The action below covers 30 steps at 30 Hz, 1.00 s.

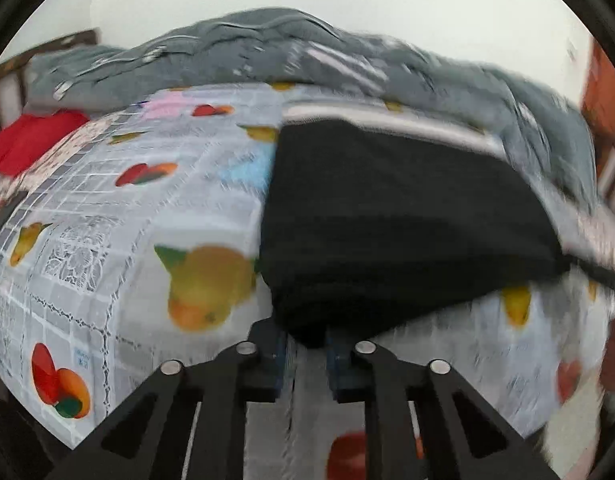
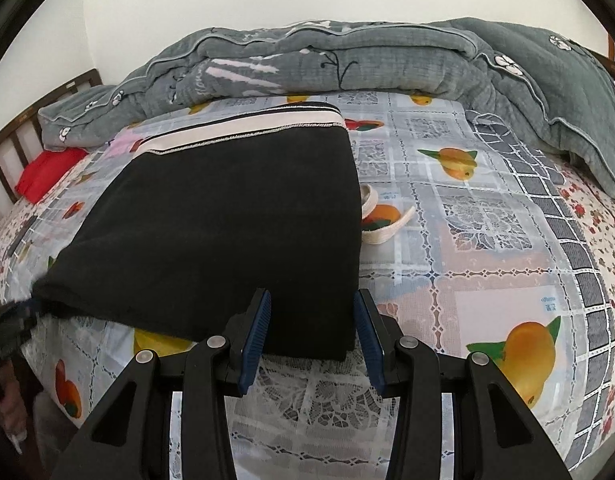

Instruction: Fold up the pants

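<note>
1. Lying on the fruit-print bedspread point(image 2: 487, 184), the black pants point(image 2: 227, 216) are folded into a thick slab, white waistband at the far end, long axis running near to far.
2. The left gripper point(image 1: 307, 344) has pinched down on the near left corner of the pants; cloth sits between its pads.
3. The right gripper point(image 2: 312, 332) stands partly open, straddling the near right corner; its pads do not seem to press the cloth.
4. Both grippers sit at the near edge, so the fold likely goes away toward the waistband.
5. The left view is blurred; the layers underneath are hidden.
</note>
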### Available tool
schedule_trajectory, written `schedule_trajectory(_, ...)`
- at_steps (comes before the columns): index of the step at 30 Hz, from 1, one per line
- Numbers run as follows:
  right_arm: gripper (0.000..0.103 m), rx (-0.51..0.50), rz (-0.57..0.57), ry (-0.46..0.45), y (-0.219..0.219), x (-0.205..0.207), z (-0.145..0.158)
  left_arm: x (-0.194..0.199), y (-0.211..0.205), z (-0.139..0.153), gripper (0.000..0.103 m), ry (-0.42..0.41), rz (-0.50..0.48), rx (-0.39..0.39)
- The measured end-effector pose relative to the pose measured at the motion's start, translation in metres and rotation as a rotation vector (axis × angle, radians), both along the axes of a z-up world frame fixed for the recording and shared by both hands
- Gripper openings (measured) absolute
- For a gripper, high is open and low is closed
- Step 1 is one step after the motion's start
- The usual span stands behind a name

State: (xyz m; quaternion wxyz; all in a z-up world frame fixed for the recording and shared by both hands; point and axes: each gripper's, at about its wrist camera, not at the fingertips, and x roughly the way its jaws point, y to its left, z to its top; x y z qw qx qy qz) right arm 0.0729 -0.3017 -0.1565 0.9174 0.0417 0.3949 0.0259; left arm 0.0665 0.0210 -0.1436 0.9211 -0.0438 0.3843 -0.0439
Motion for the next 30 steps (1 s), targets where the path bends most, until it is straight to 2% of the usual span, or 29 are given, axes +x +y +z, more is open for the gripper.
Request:
schedule_trajectory(4, 0.043, 0.018, 0.008, 0.003, -0.001, -0.003, -0.003, 0.011, 0.008, -0.009, 0.014, 0.044, 0.042, -0.012)
schedule_trajectory(7, 0.043, 0.013, 0.012, 0.003, 0.000, -0.004, -0.004, 0.002, 0.020, -0.013, 0.030, 0.066, 0.047, -0.069)
schedule_trajectory(8, 0.043, 0.009, 0.015, 0.001, 0.001, -0.003, -0.004, -0.003, 0.025, -0.012, 0.040, 0.061, 0.052, -0.079)
schedule_trajectory(9, 0.043, 0.006, 0.017, -0.003, 0.001, -0.003, -0.003, -0.008, 0.029, -0.010, 0.052, 0.046, 0.057, -0.075)
schedule_trajectory(12, 0.043, 0.009, 0.003, -0.024, 0.000, 0.002, 0.005, -0.025, 0.044, 0.002, 0.063, -0.033, 0.072, -0.023)
schedule_trajectory(15, 0.043, 0.024, 0.001, -0.042, 0.001, 0.010, 0.012, -0.023, 0.059, 0.014, 0.065, -0.066, 0.085, -0.038)
schedule_trajectory(19, 0.043, -0.009, -0.015, -0.043, 0.006, 0.029, 0.016, 0.016, 0.073, 0.022, 0.065, -0.037, 0.069, -0.126)
schedule_trajectory(23, 0.044, -0.032, -0.032, -0.028, 0.007, 0.053, 0.015, 0.052, 0.070, 0.017, 0.063, -0.008, 0.017, -0.205)
schedule_trajectory(25, 0.049, -0.031, -0.039, -0.032, 0.006, 0.060, 0.014, 0.064, 0.064, 0.012, 0.063, 0.004, -0.007, -0.209)
schedule_trajectory(30, 0.051, 0.004, -0.044, -0.038, 0.000, 0.078, 0.015, 0.092, 0.051, 0.000, 0.062, 0.043, -0.064, -0.190)
